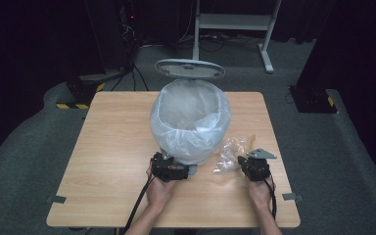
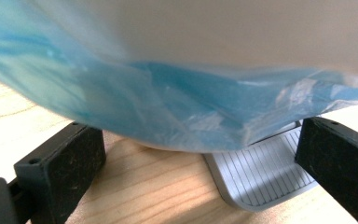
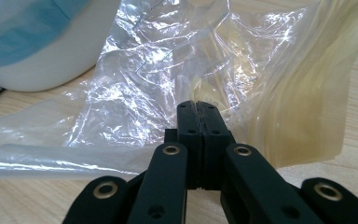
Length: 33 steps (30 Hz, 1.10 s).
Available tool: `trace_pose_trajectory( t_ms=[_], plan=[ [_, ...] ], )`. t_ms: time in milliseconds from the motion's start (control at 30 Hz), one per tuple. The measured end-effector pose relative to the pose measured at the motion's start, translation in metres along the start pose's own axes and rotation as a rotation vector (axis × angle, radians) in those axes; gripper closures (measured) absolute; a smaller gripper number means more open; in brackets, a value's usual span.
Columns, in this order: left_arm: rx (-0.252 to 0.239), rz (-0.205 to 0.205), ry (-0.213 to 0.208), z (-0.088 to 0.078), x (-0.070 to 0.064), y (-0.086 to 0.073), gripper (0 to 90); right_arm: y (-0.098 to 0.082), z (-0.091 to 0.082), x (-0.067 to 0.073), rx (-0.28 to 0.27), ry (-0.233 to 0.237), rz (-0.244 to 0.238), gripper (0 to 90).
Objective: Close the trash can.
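Observation:
A white pedal bin (image 1: 191, 142) lined with a clear bag stands mid-table with its lid (image 1: 190, 68) raised. My left gripper (image 1: 169, 166) is at the bin's base, open; in the left gripper view its jaws stand wide apart (image 2: 200, 168) on either side of the bin's bottom edge and the grey ribbed pedal (image 2: 261, 177), touching neither. To the right of the bin lies a crumpled clear plastic wrapper (image 1: 231, 152). My right gripper (image 1: 244, 160) is shut (image 3: 197, 105), its tips pinching the wrapper (image 3: 168, 70) where its creases gather. A yellowish film (image 3: 303, 102) lies beside it.
The wooden table (image 1: 112, 147) has bare room to the left of the bin and along its front edge. The bin's wall (image 3: 42, 56) is close on the left in the right gripper view. Beyond the table are a white desk frame (image 1: 235, 22) and dark equipment.

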<state>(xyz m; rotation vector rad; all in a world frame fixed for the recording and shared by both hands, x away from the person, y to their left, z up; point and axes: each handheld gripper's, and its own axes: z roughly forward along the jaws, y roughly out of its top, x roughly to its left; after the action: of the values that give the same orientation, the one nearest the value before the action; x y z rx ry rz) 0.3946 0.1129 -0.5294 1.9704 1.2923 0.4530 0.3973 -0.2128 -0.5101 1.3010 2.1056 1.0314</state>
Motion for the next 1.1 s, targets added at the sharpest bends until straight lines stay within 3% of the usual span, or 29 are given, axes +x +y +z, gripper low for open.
trace_pose_trajectory(
  t_ms=[400, 467, 500, 533, 567, 1100],
  plan=[
    [-0.003, -0.003, 0.001, 0.000, 0.000, 0.000, 1.8, 0.001, -0.020, -0.004, -0.032, 0.037, 0.023, 89.5],
    [0.004, 0.005, 0.001, 0.000, 0.000, 0.000, 1.8, 0.003, -0.023, -0.005, -0.040, 0.044, 0.030, 89.5],
    [0.025, 0.032, 0.001, -0.002, 0.002, 0.000, 1.8, 0.003, -0.025, -0.005, -0.042, 0.049, 0.037, 89.5],
    [0.007, 0.008, 0.001, 0.000, 0.000, 0.000, 1.8, 0.003, -0.026, -0.005, -0.048, 0.053, 0.036, 89.4],
    [0.026, 0.033, 0.001, -0.002, 0.002, 0.000, 1.8, 0.004, -0.028, -0.004, -0.052, 0.054, 0.036, 89.5],
    [0.025, 0.031, 0.001, -0.002, 0.002, 0.000, 1.8, 0.014, -0.053, -0.002, -0.063, 0.080, 0.008, 89.4]
  ],
)
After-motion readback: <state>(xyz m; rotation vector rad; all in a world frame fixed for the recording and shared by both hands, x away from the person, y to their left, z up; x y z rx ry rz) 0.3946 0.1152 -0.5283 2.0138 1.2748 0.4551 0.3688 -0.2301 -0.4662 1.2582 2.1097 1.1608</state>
